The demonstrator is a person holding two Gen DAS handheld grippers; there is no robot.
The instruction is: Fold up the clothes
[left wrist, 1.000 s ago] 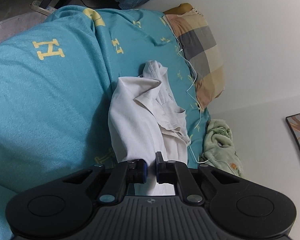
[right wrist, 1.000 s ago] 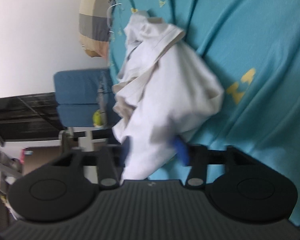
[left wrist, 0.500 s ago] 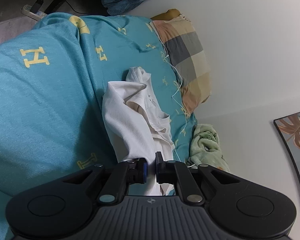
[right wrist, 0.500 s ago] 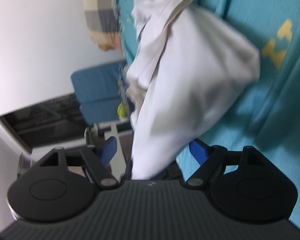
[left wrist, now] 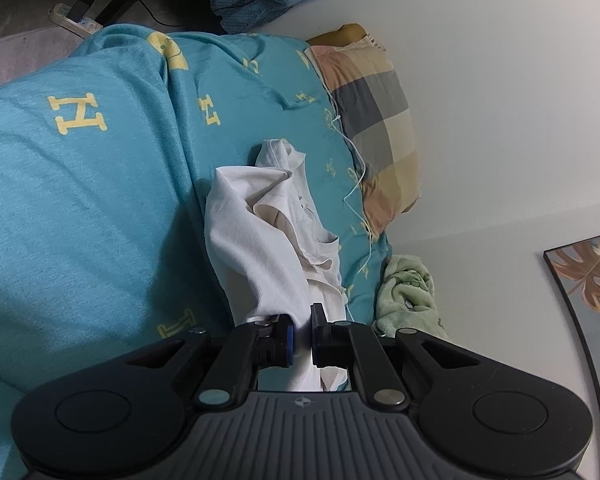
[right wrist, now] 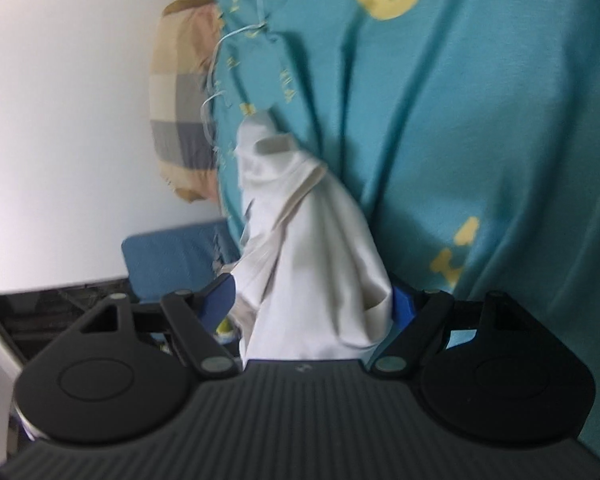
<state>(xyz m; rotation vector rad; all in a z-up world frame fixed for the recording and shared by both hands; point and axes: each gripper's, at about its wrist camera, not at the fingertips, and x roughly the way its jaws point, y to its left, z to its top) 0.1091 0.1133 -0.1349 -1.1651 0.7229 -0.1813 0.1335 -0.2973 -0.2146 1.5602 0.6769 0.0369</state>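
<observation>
Fold barely begun: white garment (left wrist: 260, 240) bunched in long rumpled rope on teal duvet (left wrist: 80, 200), no flat panel or clean crease visible.

Left gripper (left wrist: 302, 334): jaws nearly shut, pinching garment's near end.

Right gripper (right wrist: 314, 300): jaws wide, just been closing slightly; cloth lies between them, not clamped.

Left to do: spread, flatten, fold.

Room: broad duvet open on 1 side; plaid pillow (left wrist: 376, 128), white cord (left wrist: 356, 184), green cloth (left wrist: 408, 292) crowd bed's wall edge.

**A bedroom at home**

I'm looking at a bed under a teal duvet (left wrist: 100, 200) printed with yellow letters, a checked pillow (left wrist: 376, 120) against the white wall (left wrist: 500, 80), a framed leaf picture (left wrist: 588, 272), and a power strip (left wrist: 74, 20) on the floor.
</observation>
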